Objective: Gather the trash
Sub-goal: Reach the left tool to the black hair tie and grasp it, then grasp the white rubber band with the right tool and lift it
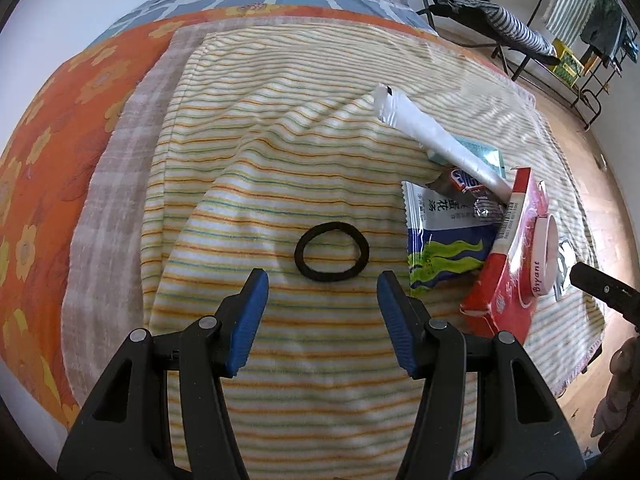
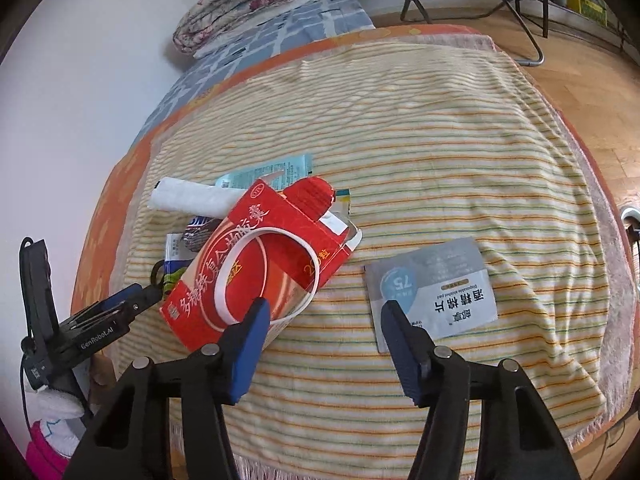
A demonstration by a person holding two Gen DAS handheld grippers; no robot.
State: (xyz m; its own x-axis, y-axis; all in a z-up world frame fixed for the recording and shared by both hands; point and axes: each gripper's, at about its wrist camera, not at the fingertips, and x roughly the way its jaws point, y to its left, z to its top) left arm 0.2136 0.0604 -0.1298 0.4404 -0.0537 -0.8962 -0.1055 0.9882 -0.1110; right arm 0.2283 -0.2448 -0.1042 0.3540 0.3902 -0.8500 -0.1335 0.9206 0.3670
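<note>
- Where the litter piles up on the yellow-and-white striped towel (image 1: pixel 320 184) spread over the bed, much is half hidden — a crumpled foil wrapper (image 1: pixel 464 184) and a pale teal packet (image 1: pixel 480 152) show only at their edges beneath a long white rolled plastic sleeve (image 1: pixel 432 136).
- Print on the white, blue and green snack sachet (image 1: pixel 444 240) is too small to read, and its right side is covered by the red cardboard medicine box (image 2: pixel 256 264).
- A white rubber wristband (image 2: pixel 272 276) lies on the box's face; the box's top flap stands open.
- Left gripper (image 1: pixel 323 284): blue-padded jaws parted about halfway and empty, hanging just short of a black elastic hair tie (image 1: pixel 332 251) lying flat on the towel, touching nothing.
- Right gripper (image 2: pixel 322 308): jaws moderately apart, gripping nothing — the left pad sits at the lower edge of the red box and wristband, though contact cannot be told, while the right pad overlaps the near corner of a grey-and-white alcohol-pad sachet (image 2: pixel 436 284) lying flat beside the box.
- Folded floral quilt (image 2: pixel 240 0) at the wall, cut off by the frame's rim.
</note>
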